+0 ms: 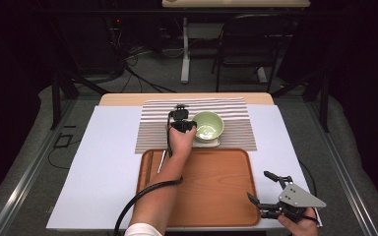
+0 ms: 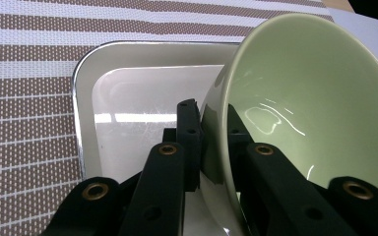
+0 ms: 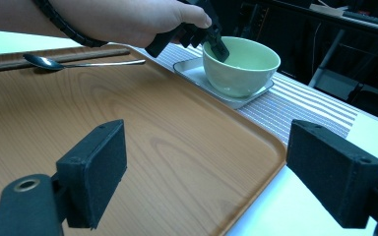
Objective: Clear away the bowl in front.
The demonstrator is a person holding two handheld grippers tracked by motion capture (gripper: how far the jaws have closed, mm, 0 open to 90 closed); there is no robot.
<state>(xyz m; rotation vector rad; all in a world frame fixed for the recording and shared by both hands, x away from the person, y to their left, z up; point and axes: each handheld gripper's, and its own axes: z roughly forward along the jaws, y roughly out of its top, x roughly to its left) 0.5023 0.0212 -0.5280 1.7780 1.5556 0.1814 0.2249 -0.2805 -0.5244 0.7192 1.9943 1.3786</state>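
We see the left gripper (image 2: 211,147) clamped on the rim of the green bowl (image 1: 208,125), one jaw inside and one outside; the bowl sits on a small white dish (image 2: 128,93) on the striped mat (image 1: 152,128). The right gripper (image 1: 268,189) hovers wide apart over the near right corner of the wooden tray (image 1: 216,187), and a spoon (image 3: 54,62) lies at the tray's left side

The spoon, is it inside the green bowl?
No, the spoon lies on the wooden tray beside the chopsticks, away from the green bowl on its white plate.
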